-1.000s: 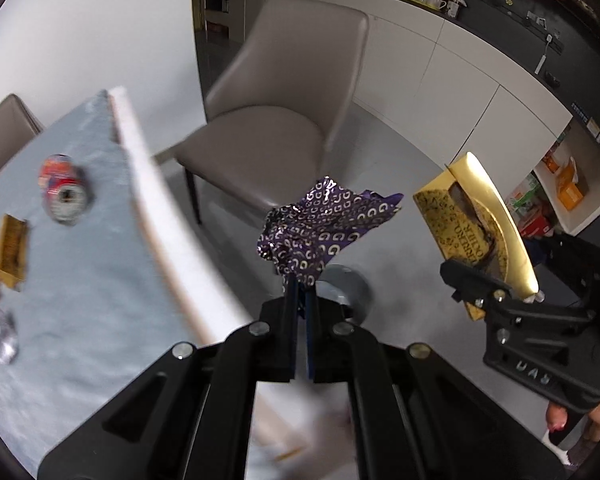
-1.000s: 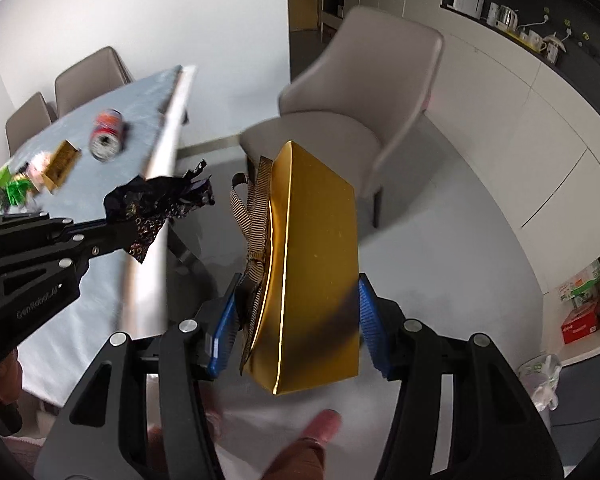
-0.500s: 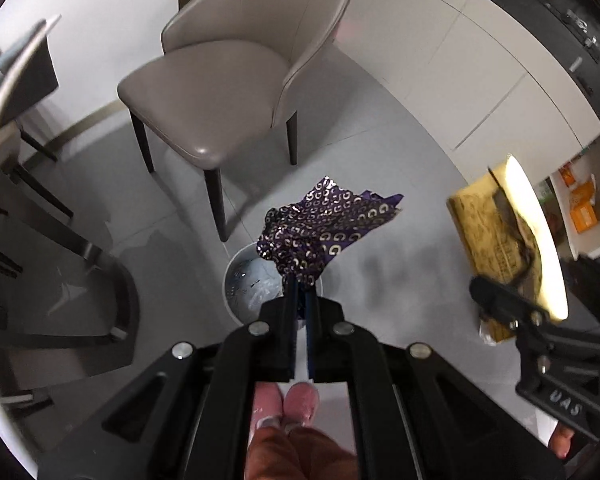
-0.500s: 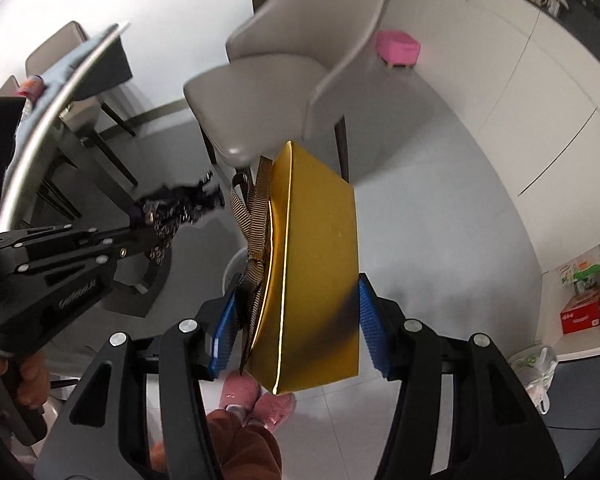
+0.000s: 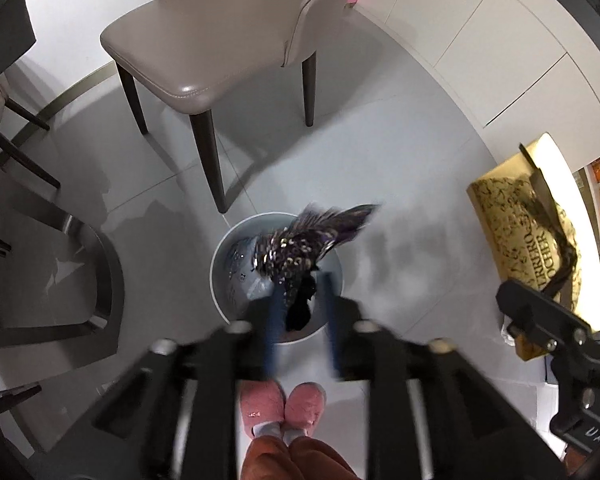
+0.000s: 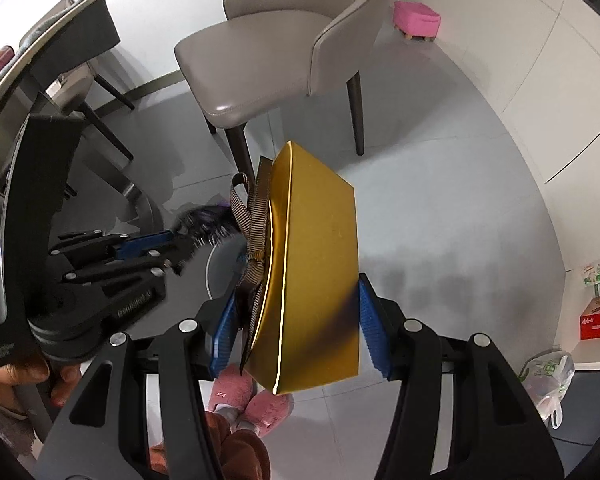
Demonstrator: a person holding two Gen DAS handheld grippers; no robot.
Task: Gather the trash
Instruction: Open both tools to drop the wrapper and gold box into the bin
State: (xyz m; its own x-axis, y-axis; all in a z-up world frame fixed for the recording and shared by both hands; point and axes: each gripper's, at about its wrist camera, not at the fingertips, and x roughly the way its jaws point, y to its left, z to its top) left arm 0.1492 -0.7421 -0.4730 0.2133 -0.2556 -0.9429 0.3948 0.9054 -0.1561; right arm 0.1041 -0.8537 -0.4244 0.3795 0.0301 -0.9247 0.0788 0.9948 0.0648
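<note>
Left gripper [image 5: 300, 308], pointing steeply down over the round grey trash bin [image 5: 224, 280] on the floor; its jaws are opening, and the crumpled purple patterned wrapper [image 5: 304, 242] is lying between and just ahead of the blue pads [image 5: 270, 320], motion-blurred above the bin's mouth, its dark lower end by the left pad. Right gripper [image 6: 294, 328], also angled steeply down, is clamping the gold gift box [image 6: 320, 264] by its two broad faces, the striped ribbon [image 6: 256, 220] hanging along the box's left edge. The box is hovering right of the bin. The person's pink slippers [image 5: 282, 404] are standing just beside the bin, in front of a grey chair [image 5: 220, 36].
</note>
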